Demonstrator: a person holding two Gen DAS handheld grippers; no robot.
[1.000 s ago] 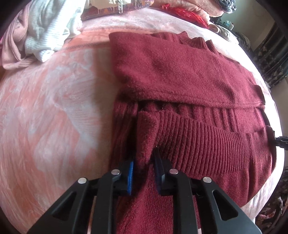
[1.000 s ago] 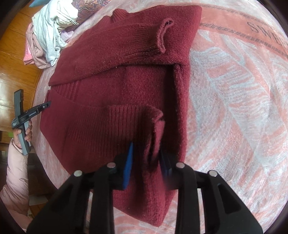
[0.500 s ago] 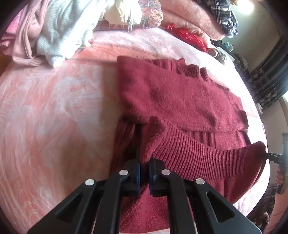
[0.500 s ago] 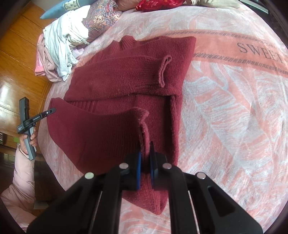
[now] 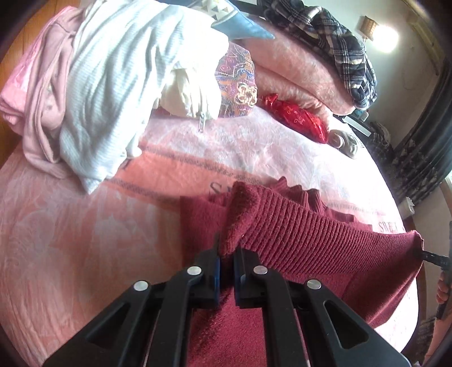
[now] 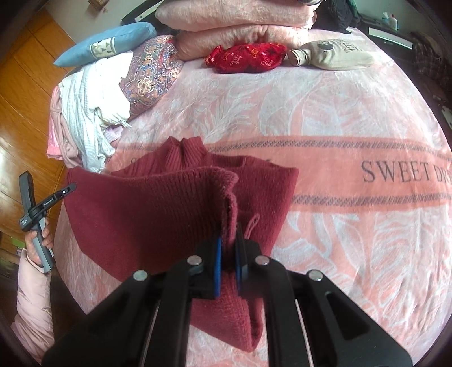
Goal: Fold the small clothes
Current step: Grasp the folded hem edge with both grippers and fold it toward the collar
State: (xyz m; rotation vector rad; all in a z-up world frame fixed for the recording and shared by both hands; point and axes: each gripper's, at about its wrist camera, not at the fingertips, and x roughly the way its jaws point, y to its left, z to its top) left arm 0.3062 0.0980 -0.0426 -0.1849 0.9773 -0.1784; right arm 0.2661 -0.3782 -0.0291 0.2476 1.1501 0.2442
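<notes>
A dark red knit sweater lies on a pink bedspread, sleeves folded across its body. My left gripper is shut on the left corner of its ribbed hem and holds it raised. My right gripper is shut on the other hem corner of the sweater. The hem hangs stretched between both grippers, lifted above the sweater's body, hiding much of it. The collar points away from me. The left gripper also shows at the hem's far corner in the right wrist view.
A heap of white and pink clothes lies at the far left of the bed. A paisley cushion, a blue pillow, a red pouch, a beige pouch and folded pink blankets sit at the back. Pink bedspread stretches right.
Both grippers closed on the hem corners, then lifted the hem and carried it up toward the collar. The sweater's lower half now rises off the bed.
</notes>
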